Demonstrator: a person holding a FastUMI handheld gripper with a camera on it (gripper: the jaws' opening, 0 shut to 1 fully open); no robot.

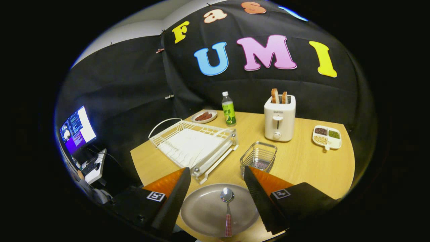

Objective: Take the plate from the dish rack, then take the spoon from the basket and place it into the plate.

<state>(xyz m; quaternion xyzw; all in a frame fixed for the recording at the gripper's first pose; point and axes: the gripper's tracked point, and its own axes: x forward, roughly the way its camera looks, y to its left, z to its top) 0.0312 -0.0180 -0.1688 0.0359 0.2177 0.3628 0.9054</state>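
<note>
Spoon [227, 207] on plate [205, 211], fingers [257, 191] apart

The camera rides on the gripper [217, 188] and looks forward and down along its spread fingers from close above the near edge of the wooden table [302, 164]. It faces the black cloth wall [134, 84] well beyond.
</note>
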